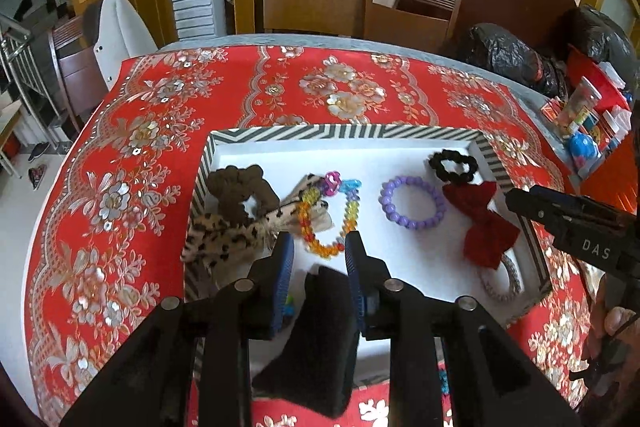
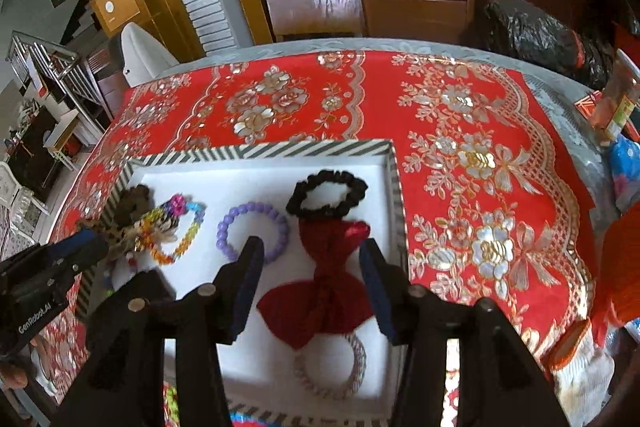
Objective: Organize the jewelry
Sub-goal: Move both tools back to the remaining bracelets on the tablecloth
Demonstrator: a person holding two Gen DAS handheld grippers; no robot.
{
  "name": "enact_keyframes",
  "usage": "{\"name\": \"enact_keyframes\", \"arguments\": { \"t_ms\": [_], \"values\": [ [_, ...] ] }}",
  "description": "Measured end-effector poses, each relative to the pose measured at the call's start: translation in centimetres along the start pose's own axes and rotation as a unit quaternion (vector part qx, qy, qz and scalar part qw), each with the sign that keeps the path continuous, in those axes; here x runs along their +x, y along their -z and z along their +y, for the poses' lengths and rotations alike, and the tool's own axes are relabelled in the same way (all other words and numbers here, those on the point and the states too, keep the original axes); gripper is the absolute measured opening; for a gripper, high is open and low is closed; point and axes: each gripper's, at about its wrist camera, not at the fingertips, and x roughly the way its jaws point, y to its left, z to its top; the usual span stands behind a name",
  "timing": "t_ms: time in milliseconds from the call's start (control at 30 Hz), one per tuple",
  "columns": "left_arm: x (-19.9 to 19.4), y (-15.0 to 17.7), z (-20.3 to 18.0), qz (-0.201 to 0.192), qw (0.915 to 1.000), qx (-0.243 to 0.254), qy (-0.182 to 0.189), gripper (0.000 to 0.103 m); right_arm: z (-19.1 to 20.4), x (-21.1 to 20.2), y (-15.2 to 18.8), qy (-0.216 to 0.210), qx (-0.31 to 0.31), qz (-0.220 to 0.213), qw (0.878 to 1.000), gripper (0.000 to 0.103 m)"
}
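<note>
My tongs find bare white floor along the tray's (image 1: 486,151) far edge; the purple bead bracelet (image 1: 412,203), red bow (image 2: 320,291) and black scrunchie (image 2: 326,199) crowd the rest.

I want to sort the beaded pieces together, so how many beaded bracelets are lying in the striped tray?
2. The purple bracelet lies mid-tray; the rainbow bracelet lies to its left, beside the leopard-print bow. Others may hide behind the grippers.
</note>
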Motion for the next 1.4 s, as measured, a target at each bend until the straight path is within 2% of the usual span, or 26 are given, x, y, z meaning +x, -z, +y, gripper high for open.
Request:
{"name": "enact_keyframes", "arguments": {
  "t_ms": [400,833,1067,1400],
  "values": [
    [-2.7,2.8,-1.3,0.002,0.9996,0.011,0.025,0.027,0.2,-4.0,4.2,-0.006,-0.010,-0.006,1.000,0.056],
    [-5.2,7.2,-2.5,0.030,0.9963,0.032,0.074,0.027,1.0,-7.4,10.2,-0.035,-0.047,0.014,0.998,0.057],
    [-4.5,9.9,-2.8,0.060,0.9942,0.026,0.085,0.027,1.3,-6.3,13.0,-0.037,-0.059,0.040,0.997,0.057],
    [-2.6,11.8,-2.7,0.085,0.9921,0.001,0.092,0.027,1.5,-3.2,13.6,-0.020,-0.060,0.057,0.996,0.057]
  ]
}}
